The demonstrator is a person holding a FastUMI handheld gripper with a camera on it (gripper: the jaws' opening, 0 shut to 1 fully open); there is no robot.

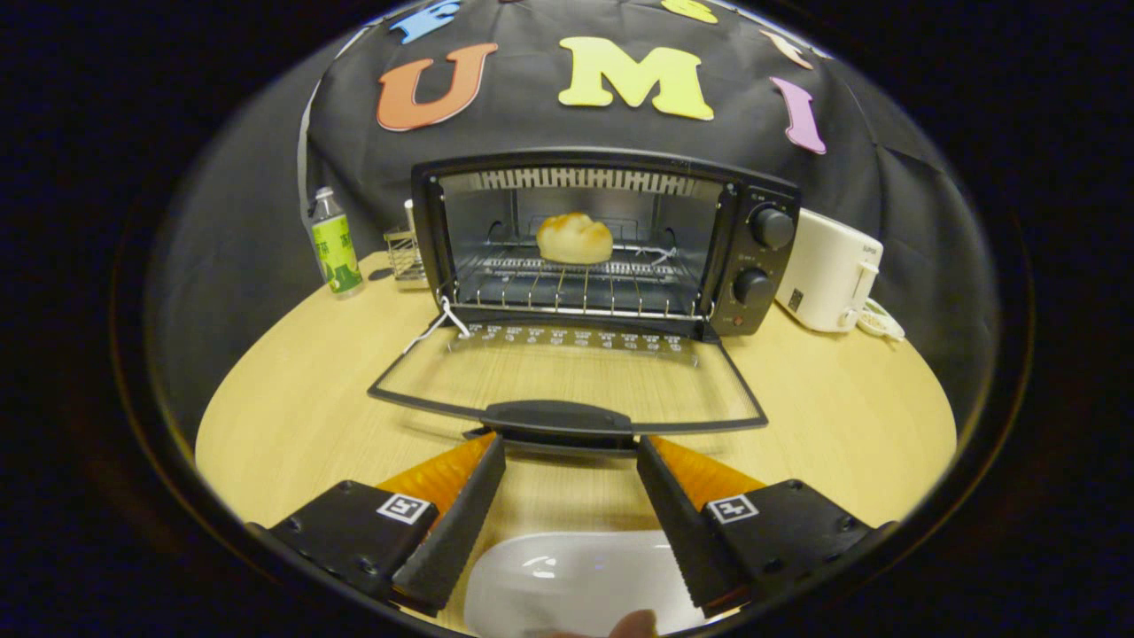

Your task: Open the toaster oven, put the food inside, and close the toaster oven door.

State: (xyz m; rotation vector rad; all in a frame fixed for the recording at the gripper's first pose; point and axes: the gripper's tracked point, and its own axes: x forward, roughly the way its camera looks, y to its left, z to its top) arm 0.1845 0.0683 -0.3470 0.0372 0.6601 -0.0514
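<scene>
The black toaster oven stands at the back of the wooden table with its glass door folded down flat toward me. A golden bread roll rests on the wire rack inside the cavity. My gripper is open, with its fingertips just below the door's dark handle, one on each side of it, and nothing between them. A white plate lies on the table under and between the fingers.
A green-labelled water bottle and a small wire holder stand left of the oven. A white appliance sits to its right. The oven's two knobs face me. A fingertip shows at the plate's near rim.
</scene>
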